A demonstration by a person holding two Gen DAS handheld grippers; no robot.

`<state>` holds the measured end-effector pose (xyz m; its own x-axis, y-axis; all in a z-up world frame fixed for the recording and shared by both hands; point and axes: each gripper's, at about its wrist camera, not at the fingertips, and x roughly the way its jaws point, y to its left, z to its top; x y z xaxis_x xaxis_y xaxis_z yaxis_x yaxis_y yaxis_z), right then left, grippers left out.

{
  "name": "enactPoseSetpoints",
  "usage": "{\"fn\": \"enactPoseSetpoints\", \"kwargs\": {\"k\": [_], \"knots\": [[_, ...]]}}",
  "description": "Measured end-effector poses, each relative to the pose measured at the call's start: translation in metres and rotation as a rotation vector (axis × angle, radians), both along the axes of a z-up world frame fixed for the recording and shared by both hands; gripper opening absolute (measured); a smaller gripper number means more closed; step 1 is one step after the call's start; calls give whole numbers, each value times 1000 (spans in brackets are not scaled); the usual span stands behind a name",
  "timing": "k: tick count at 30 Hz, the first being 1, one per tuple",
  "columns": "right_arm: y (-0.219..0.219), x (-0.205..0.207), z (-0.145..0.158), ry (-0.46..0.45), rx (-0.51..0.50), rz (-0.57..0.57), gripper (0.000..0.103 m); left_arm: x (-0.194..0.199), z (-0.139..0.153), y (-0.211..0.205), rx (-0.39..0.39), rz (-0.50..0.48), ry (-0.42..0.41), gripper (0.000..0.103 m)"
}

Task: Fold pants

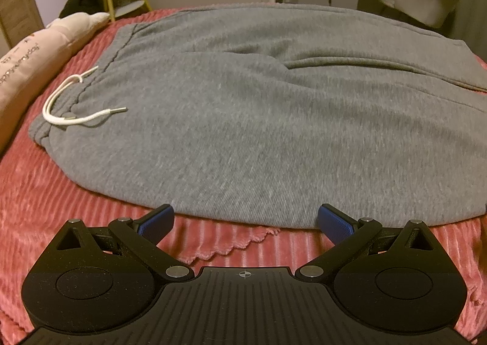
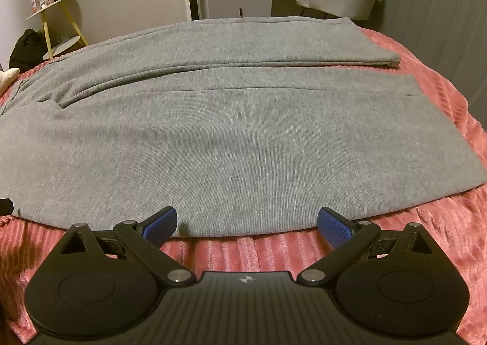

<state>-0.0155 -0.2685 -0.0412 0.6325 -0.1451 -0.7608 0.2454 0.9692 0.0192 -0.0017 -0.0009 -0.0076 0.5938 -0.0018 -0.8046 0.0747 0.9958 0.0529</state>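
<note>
Left wrist view, pillow (image 1: 39, 52) at bed's left edge, white drawstring (image 1: 65, 101), grey pants (image 1: 243, 119) spread flat on pink blanket (image 1: 61, 192), left gripper (image 1: 245, 220) wide apart, empty, right gripper (image 2: 246, 221) likewise gaping, holding nothing, at pants' near edge.

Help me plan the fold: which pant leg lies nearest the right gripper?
The front leg, its edge just ahead of the open right gripper; the other leg lies beyond it.

Dim warm light, grainy, fisheye-bent edges, dark corners.
</note>
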Motion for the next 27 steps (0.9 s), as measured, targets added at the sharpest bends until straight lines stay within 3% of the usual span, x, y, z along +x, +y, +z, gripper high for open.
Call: {"fn": "enactPoseSetpoints", "kwargs": {"k": [9, 12, 15, 18, 23, 27], "knots": [[0, 2, -1, 13, 28, 2, 99, 3, -1, -1, 2, -2, 10, 103], [-6, 5, -2, 23, 85, 0, 99, 6, -3, 0, 0, -3, 24, 103], [-20, 15, -8, 45, 161, -53, 99, 10, -6, 0, 5, -2, 37, 103], [-29, 24, -12, 53, 157, -94, 99, 14, -8, 1, 4, 4, 47, 103], [-33, 42, -24, 71, 105, -113, 99, 31, 8, 1, -5, 57, -46, 103], [-41, 52, -35, 92, 140, -115, 99, 72, 26, -1, -13, 137, -135, 103]]}}
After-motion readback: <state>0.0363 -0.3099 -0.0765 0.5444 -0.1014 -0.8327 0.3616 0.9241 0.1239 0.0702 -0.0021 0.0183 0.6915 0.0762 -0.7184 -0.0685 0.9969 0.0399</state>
